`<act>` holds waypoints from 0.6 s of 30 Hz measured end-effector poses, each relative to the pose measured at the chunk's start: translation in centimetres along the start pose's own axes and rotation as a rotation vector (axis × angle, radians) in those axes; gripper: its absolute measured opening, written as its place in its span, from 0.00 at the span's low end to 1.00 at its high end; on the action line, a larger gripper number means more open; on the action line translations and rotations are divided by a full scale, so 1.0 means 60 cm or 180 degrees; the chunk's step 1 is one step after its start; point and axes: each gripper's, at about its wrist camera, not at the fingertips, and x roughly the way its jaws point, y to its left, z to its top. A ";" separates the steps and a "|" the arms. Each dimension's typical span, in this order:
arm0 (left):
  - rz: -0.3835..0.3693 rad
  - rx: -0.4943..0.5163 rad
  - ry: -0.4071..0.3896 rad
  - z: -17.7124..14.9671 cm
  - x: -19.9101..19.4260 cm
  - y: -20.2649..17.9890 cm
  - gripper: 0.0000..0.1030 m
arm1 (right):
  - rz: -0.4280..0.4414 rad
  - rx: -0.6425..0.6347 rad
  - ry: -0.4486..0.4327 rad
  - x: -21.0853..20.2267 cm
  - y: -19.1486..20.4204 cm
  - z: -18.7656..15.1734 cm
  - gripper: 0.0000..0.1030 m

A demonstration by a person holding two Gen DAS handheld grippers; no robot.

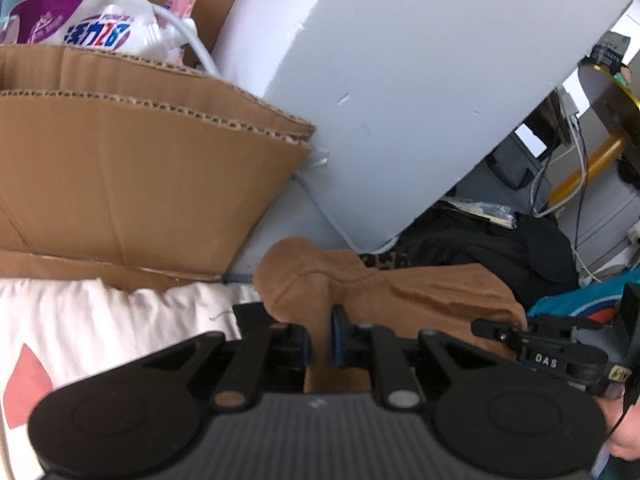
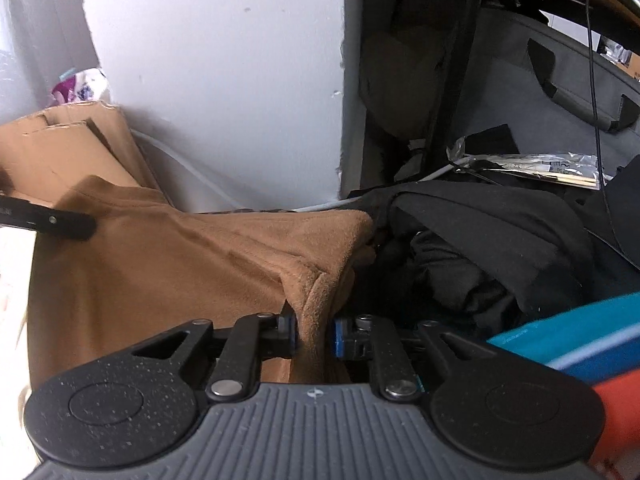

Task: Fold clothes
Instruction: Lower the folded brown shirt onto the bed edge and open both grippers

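A brown garment lies bunched on the surface in front of a white pillar. In the left wrist view, a fold of it stands up between the blue pads of my left gripper, which is shut on it. My right gripper's fingers reach in from the right at the garment's other end. The right wrist view shows the brown garment spreading off to the left. My right gripper pinches its near corner edge between its pads. A left gripper finger shows at the far left edge.
A cardboard box with a plastic bag in it stands at the left against the white pillar. White cloth with pink shapes covers the surface. Black clothes are heaped at the right, beside a teal item and cables.
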 end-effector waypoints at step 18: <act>0.0302 0.0316 0.0073 0.026 -0.022 -0.017 0.58 | -0.0248 -0.0040 0.0017 -0.030 -0.015 0.050 0.38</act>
